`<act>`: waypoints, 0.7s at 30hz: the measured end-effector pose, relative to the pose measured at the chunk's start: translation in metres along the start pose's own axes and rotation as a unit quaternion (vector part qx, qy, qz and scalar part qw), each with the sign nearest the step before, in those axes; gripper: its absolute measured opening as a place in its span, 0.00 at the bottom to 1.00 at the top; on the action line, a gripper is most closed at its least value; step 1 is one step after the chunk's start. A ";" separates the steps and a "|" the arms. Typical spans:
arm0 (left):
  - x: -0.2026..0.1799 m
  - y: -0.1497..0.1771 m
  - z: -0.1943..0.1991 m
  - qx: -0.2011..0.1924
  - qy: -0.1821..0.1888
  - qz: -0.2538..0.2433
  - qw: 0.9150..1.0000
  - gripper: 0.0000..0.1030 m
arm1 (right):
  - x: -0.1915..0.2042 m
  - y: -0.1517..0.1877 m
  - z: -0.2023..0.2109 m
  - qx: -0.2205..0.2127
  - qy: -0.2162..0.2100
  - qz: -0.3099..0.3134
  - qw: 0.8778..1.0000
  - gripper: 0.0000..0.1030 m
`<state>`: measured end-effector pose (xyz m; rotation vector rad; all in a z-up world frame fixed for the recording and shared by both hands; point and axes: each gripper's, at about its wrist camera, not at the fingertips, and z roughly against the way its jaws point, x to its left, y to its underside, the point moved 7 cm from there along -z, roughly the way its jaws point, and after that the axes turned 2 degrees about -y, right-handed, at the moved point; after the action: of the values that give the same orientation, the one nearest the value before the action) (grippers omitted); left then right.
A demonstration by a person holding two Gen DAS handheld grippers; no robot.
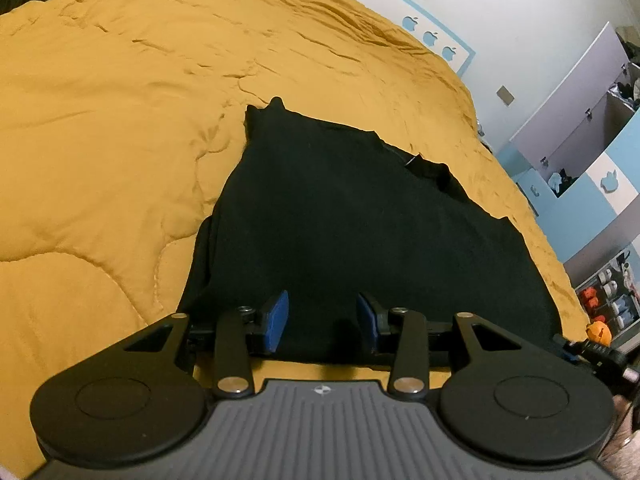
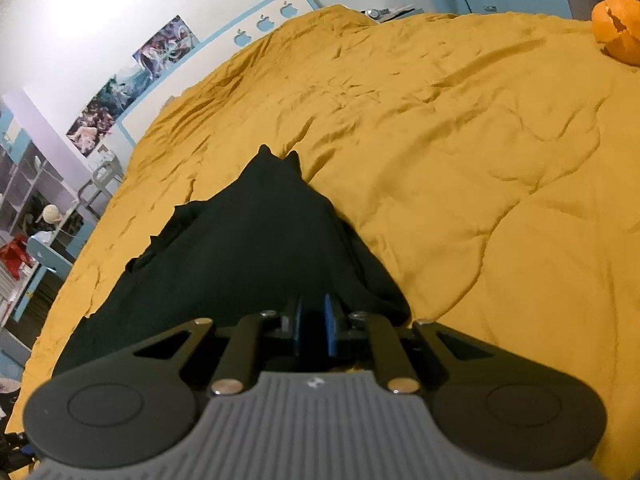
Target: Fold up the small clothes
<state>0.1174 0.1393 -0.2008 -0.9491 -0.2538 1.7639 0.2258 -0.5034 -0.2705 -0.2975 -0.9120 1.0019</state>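
A black garment (image 1: 340, 216) lies partly folded on a mustard-yellow quilt (image 1: 120, 120). My left gripper (image 1: 323, 322) is open, its blue pads (image 1: 278, 320) spread apart just over the garment's near edge. In the right wrist view the same black garment (image 2: 240, 248) stretches away from me. My right gripper (image 2: 314, 326) is nearly closed, its blue pads (image 2: 329, 326) pinching black cloth at the garment's near right corner.
The quilt (image 2: 480, 160) covers the whole bed. An orange object (image 2: 618, 32) sits at the far right of the bed and also shows in the left wrist view (image 1: 600, 332). White and blue cabinets (image 1: 580, 120) and shelves (image 2: 24, 208) line the walls.
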 end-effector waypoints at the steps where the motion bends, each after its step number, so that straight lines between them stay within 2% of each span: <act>1: 0.000 0.000 0.000 0.000 0.002 0.001 1.000 0.47 | 0.003 -0.003 0.002 0.002 0.001 -0.016 1.000 0.24; 2: 0.000 0.000 0.000 0.000 0.004 0.002 1.000 0.48 | 0.009 -0.006 0.004 0.002 -0.006 -0.033 0.999 0.43; 3: 0.001 0.001 0.000 0.000 0.005 0.003 1.000 0.48 | 0.018 -0.009 0.007 -0.003 -0.017 -0.039 0.999 0.47; 6: 0.001 0.000 0.000 0.000 0.010 0.007 1.000 0.50 | 0.068 -0.024 0.009 -0.028 -0.052 0.002 0.998 0.48; 9: 0.000 0.001 0.000 -0.001 0.013 0.006 1.000 0.53 | 0.128 -0.030 -0.015 -0.013 -0.100 0.047 0.994 0.47; 13: -0.002 0.002 0.000 -0.002 0.009 -0.009 1.000 0.53 | 0.202 -0.025 -0.068 0.015 -0.129 0.123 0.984 0.47; 18: -0.004 0.003 0.000 -0.005 0.013 -0.011 1.000 0.56 | 0.267 -0.023 -0.159 0.065 -0.136 0.143 0.978 0.48; 21: -0.002 0.004 0.001 -0.008 0.022 -0.011 1.000 0.57 | 0.288 -0.022 -0.217 0.085 -0.098 0.161 0.978 0.48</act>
<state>0.1141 0.1364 -0.2021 -0.9921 -0.2482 1.7217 0.4700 -0.2391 -0.2403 -0.2078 -0.9667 1.4196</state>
